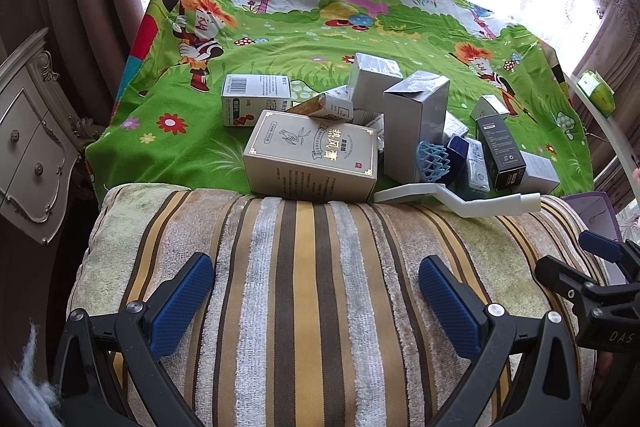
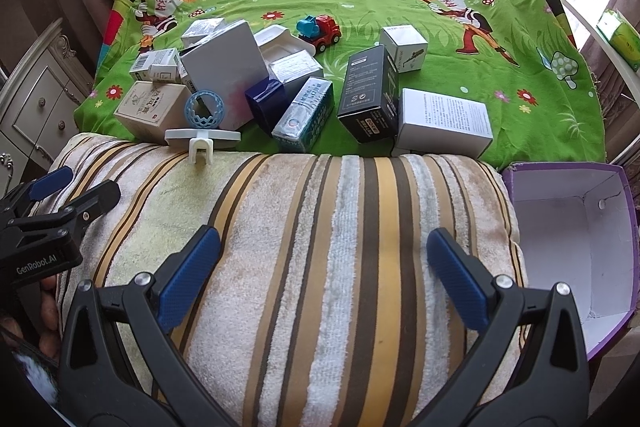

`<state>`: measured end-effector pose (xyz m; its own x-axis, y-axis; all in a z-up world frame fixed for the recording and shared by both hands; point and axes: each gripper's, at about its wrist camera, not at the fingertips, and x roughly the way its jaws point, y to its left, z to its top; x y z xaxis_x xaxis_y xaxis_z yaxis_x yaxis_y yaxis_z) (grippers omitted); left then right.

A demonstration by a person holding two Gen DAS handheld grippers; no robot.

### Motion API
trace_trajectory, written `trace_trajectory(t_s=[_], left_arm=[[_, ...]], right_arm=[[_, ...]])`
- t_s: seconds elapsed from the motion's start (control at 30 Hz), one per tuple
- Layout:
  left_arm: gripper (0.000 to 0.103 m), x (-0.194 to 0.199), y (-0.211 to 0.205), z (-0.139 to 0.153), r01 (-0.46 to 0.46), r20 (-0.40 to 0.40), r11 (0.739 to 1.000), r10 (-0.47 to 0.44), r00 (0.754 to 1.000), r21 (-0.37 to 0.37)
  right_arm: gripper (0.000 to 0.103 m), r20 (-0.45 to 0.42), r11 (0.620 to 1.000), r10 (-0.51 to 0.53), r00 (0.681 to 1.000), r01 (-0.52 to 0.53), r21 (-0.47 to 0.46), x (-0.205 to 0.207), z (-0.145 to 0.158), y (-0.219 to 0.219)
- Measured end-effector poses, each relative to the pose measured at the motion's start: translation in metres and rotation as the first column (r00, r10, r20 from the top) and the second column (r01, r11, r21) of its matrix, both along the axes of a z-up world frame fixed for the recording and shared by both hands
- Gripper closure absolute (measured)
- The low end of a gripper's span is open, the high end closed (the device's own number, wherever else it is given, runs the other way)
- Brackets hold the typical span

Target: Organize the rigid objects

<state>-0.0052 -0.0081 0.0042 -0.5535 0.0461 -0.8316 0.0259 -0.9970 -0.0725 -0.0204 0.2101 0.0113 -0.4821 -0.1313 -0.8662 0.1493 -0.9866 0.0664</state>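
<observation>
- Left hand-held gripper (image 1: 316, 301): jaws spread wide, nothing between the blue pads, held over the striped towel (image 1: 304, 267)
- Right hand-held gripper (image 2: 324, 277): also wide and empty, above the same striped towel (image 2: 320, 227); its black frame shows at the right edge of the left wrist view
- Bench under a green cartoon cloth (image 2: 360, 7); the towel-covered cushion sits at its near edge
- Clutter of cartons lies on the cloth just beyond the towel
- Beige box with gold border (image 1: 312, 155) lies flat at the left of the pile, touching the towel edge
- Tall white box (image 2: 224, 75) leans tilted in the pile; light blue lattice ring (image 2: 205, 111) stands in front of it
- White plastic bracket (image 1: 456, 201) lies across the towel's far edge
- Dark blue box (image 2: 266, 103) and teal-and-white carton (image 2: 306, 115) lie side by side, tilted
- Black box (image 2: 370, 95) stands leaning, white carton (image 2: 446, 121) just beside it on the right
- Red and blue toy truck (image 2: 320, 29) sits farther back, apart from the pile
- Purple open box (image 2: 576, 239), white inside, stands to the right of the towel
</observation>
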Motion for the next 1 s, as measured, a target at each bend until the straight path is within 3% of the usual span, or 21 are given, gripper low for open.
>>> trace_trajectory(t_s=[0.23,0.4,0.53,0.87,1.0], left_arm=[[0.001,-0.019,-0.017,0.010,0.035,-0.012,0.993,-0.034,0.999,0.116],[0.010,-0.042,-0.025,0.015,0.044,-0.014,0.991,-0.042,0.999,0.124],[0.010,-0.059,-0.031,0.018,0.047,-0.012,0.994,-0.046,0.999,0.101],[0.014,-0.092,-0.047,0.022,0.042,-0.021,0.990,-0.040,0.999,0.131],[0.014,-0.099,-0.051,0.022,0.036,-0.023,0.989,-0.033,0.999,0.144]], right_arm=[[0.000,-0.001,0.999,0.000,1.000,0.000,-0.037,-0.003,0.004,0.009],[0.000,-0.040,0.995,0.065,0.997,-0.067,-0.067,-0.008,0.021,0.008],[0.000,-0.090,0.987,0.145,0.985,-0.151,-0.054,-0.024,0.039,-0.004],[0.000,-0.082,0.903,0.430,0.899,-0.429,0.029,-0.083,0.033,-0.073],[0.000,-0.052,0.878,0.478,0.877,-0.476,0.054,-0.105,0.021,-0.091]])
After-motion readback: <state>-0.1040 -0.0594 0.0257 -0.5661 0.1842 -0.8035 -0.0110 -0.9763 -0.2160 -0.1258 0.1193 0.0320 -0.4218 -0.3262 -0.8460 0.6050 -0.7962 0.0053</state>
